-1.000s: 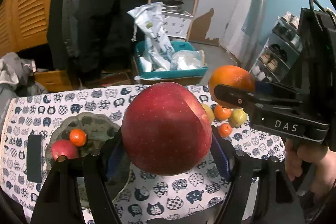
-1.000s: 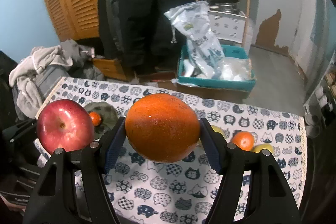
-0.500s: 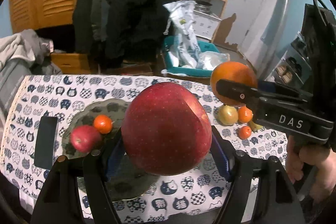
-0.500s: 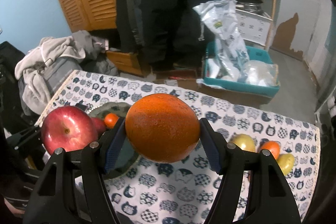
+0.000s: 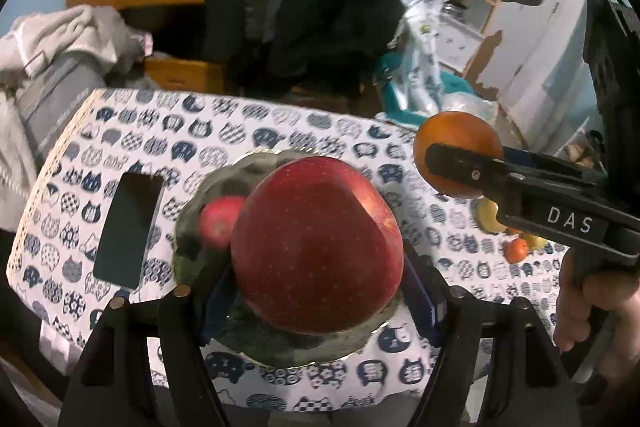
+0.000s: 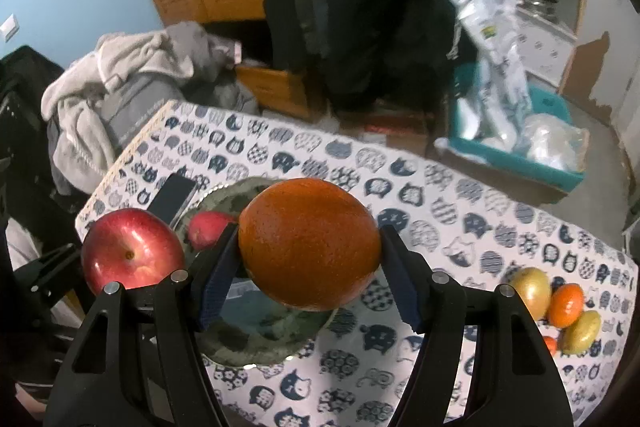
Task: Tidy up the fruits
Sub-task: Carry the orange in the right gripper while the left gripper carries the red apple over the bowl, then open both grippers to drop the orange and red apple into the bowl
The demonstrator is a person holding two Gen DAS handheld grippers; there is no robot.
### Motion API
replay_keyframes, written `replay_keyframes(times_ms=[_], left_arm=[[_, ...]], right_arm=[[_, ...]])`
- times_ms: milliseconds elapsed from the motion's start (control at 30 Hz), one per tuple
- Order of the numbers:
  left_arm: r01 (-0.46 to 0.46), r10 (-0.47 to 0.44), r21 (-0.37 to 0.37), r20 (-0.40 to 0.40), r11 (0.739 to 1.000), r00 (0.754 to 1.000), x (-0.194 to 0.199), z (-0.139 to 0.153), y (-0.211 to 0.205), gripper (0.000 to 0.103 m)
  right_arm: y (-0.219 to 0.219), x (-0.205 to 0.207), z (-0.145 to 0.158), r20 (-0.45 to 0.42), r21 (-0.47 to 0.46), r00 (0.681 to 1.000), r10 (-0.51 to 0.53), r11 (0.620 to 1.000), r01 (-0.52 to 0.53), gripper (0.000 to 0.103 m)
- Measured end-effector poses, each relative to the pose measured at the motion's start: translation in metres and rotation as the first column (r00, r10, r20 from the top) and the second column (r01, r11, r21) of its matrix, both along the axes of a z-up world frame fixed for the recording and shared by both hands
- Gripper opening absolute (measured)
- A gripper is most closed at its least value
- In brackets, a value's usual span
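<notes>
Fruit fills both tools above a surface draped in a cat-print cloth. The left gripper is clamped on a large red apple, its blue pads pressed to the fruit's sides, held above a dark green plate. The right gripper grips an orange the same way, poised over that plate's right edge; in the left wrist view the orange sits off to the right, well clear of the cloth, with a hand on the tool's handle. A smaller red apple lies on the plate. A black phone rests just left of the plate. Near the cloth's right edge, a yellowish fruit, a tangerine and a lemon cluster together, touching. Beyond the surface stands a teal bin of plastic bags.
</notes>
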State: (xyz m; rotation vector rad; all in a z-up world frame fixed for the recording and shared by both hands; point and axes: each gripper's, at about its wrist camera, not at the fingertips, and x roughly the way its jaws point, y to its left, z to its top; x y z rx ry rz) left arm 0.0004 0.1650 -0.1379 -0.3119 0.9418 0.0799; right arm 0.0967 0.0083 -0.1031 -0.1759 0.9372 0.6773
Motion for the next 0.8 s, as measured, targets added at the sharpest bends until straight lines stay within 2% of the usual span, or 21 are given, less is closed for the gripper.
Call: replay_keyframes(times_ms=[300, 800], left_arm=[[-0.039, 0.037, -0.016, -0.098, 0.999, 0.995, 0.001, -0.037, 0.017, 0.076], [-0.036, 0.029, -0.024, -0.241, 0.999, 0.97, 0.007, -0.084, 0.013, 0.075]], right_arm=[[0.033, 0.005, -0.05, -0.111, -0.046, 0.993, 0.049, 0.997, -0.054, 0.069], [0.043, 0.0, -0.108, -0.246, -0.122, 0.967, 0.065, 0.988, -0.097, 0.069]])
